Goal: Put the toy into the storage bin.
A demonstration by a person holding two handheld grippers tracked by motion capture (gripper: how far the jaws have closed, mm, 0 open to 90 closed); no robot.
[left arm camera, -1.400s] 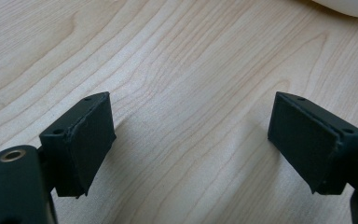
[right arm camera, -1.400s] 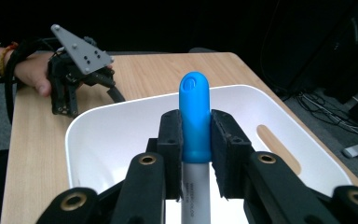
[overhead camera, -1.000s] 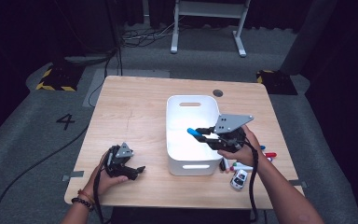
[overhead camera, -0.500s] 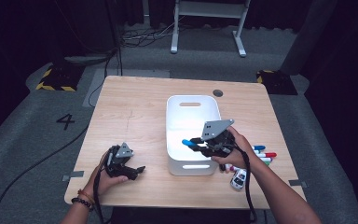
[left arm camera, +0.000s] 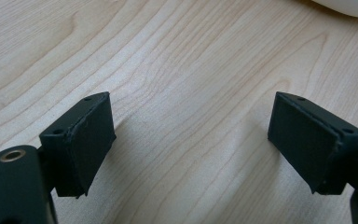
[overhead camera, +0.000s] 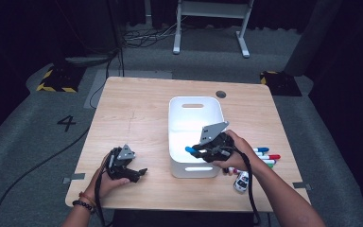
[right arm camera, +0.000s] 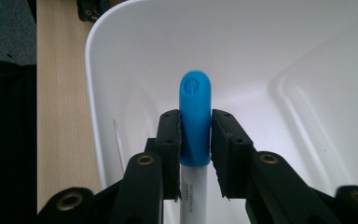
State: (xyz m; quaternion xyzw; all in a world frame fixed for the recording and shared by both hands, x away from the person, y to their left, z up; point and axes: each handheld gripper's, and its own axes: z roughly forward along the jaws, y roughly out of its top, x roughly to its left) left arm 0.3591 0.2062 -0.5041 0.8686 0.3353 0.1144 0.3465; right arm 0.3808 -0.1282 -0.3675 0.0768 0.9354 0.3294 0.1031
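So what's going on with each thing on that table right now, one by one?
Right gripper: shut on the blue-capped marker, jaws just easing open, inside the bin.
Blue-capped marker: gripped by its cap, over the bin's floor.
White bin: upright, open-topped.
Left gripper: open, nothing between the jaws.
Other markers: lying beside the bin.
Toy car: standing on the table, untouched.

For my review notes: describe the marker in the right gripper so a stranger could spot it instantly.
Find the white bin at the middle of the wooden table. The right gripper reaches over its near end, clamping a blue-capped marker. Unlike the markers on the table beside the bin, it hangs inside the bin.
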